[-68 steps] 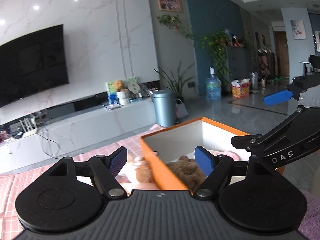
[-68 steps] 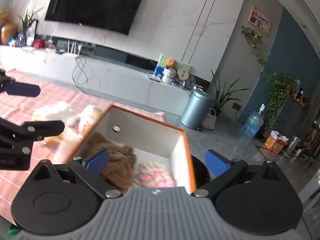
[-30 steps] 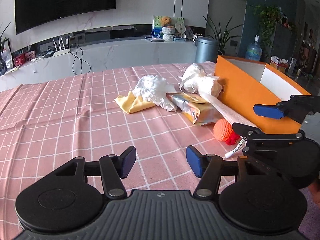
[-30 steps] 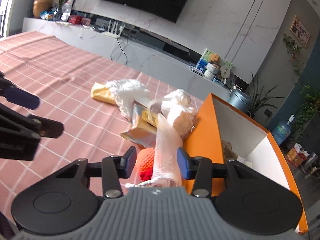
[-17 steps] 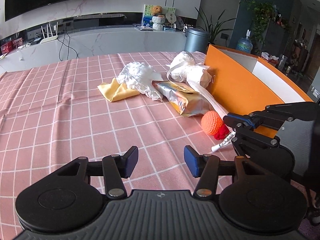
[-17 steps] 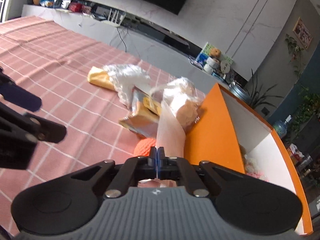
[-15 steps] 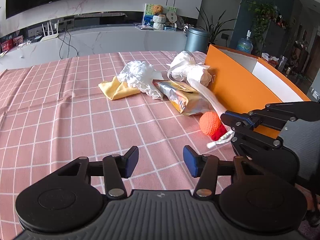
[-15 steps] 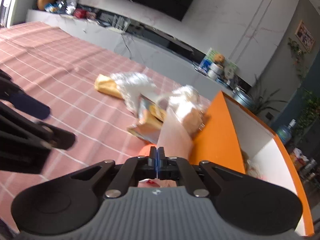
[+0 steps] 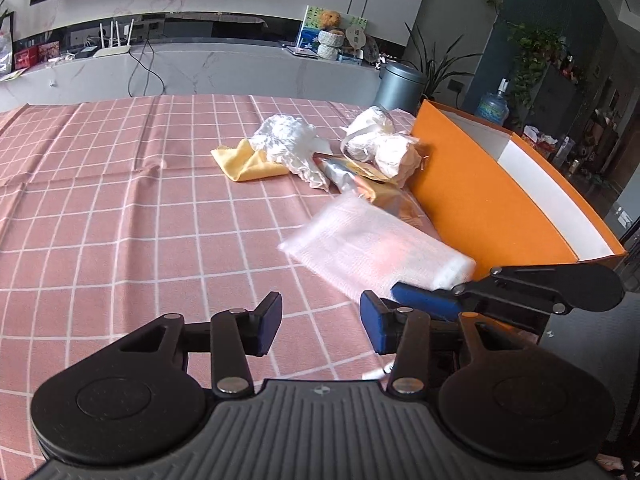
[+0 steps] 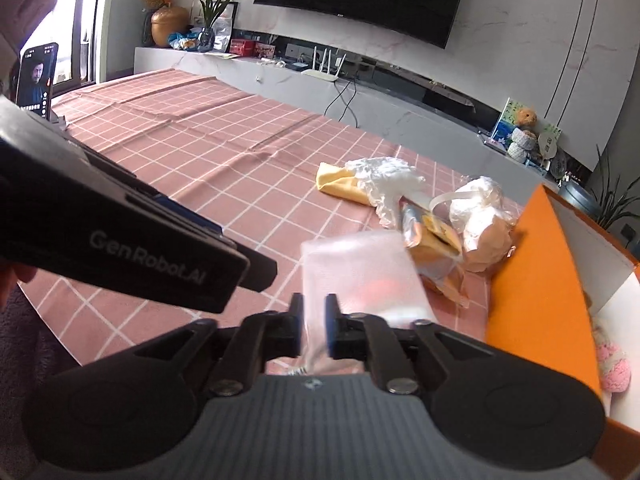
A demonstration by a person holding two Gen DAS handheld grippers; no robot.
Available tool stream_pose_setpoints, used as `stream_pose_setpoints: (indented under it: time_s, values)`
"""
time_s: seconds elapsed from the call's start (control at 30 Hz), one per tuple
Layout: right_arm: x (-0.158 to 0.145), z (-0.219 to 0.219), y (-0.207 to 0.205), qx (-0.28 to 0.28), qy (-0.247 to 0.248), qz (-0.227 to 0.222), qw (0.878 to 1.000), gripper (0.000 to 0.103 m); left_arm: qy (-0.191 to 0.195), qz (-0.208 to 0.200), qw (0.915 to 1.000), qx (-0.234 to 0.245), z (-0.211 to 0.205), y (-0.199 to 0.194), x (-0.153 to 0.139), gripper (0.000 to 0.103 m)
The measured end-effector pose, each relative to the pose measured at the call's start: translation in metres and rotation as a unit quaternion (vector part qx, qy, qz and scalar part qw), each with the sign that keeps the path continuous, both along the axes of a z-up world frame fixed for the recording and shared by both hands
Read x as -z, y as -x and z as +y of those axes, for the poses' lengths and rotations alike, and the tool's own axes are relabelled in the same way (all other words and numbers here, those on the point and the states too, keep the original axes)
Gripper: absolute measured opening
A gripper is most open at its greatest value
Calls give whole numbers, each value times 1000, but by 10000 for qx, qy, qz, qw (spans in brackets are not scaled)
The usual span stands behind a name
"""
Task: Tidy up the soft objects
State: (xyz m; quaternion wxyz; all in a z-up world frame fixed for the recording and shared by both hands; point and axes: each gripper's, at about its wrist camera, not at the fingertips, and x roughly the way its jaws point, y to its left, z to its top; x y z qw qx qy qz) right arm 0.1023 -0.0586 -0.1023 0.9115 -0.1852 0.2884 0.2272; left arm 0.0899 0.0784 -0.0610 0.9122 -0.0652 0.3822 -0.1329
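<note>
Left gripper (image 9: 320,322): released, fingers spread wide, nothing between them; it hangs low over the pink checked tablecloth (image 9: 120,208) at the near edge.
Yellow cloth (image 9: 244,164): lies flat on the tablecloth, its right end tucked under the crumpled white plastic bag (image 9: 292,146).
Snack packet (image 9: 360,180): silver and yellow, lying on the cloth between the crumpled bag and the orange box, partly behind the lifted bag.
Tied bag bundle (image 9: 384,144): white and pale, just beside the box's near corner, touching the snack packet.
Clear bag (image 9: 376,248): blurred, translucent, with a faint red-orange shape inside; held off the table, tilted, its right end at the right gripper's fingers.
Right gripper (image 10: 313,330): clenched on the lower edge of the clear bag, fingers narrow with only the thin plastic between them; seen from the left camera, its blue pads (image 9: 420,300) sit right of the left gripper.
Orange box (image 9: 480,208): open-topped, white inside, on the right side of the table; a pink fluffy thing (image 10: 612,364) lies in it.
</note>
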Motion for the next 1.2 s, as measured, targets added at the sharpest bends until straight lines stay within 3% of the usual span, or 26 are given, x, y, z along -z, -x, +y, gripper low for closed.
stream_pose_setpoints:
  time_s: [0.03,0.13,0.27,0.37,0.5,0.8,0.9,1.07,1.17,1.2]
  values:
    - [-3,-3,3,37,9,-95,9999,33,30,4,10000,17,-2,0,0,55]
    - [-12,-18,12,242,76,-455,9986,33,131,52,9999,-5,-6,-1,2,60]
    - [-17,-32,14,738,309,-967,9921,33,396,138,9990,-157,-7,-4,5,77]
    - [-10,-33,4,885,526,-892,9907,25,553,231,9977,-311,-10,-8,8,80]
    - [6,-26,-7,837,866,-821,9893,24,849,367,9944,-515,-16,-16,13,83]
    - [20,-8,-3,198,491,-378,9979,23,875,646,9907,-815,-12,-20,19,85]
    - [18,-12,-2,285,412,-433,9978,30,842,650,9904,-877,-14,-23,18,88]
    - [21,-18,-7,360,333,-228,9985,30,574,750,9924,-789,-37,-42,17,86]
    - [22,-19,-6,345,364,-265,9984,31,196,905,9935,-663,-53,-53,24,72]
    - [22,-19,-6,347,350,-261,9984,32,202,927,9937,-592,-56,-54,27,63]
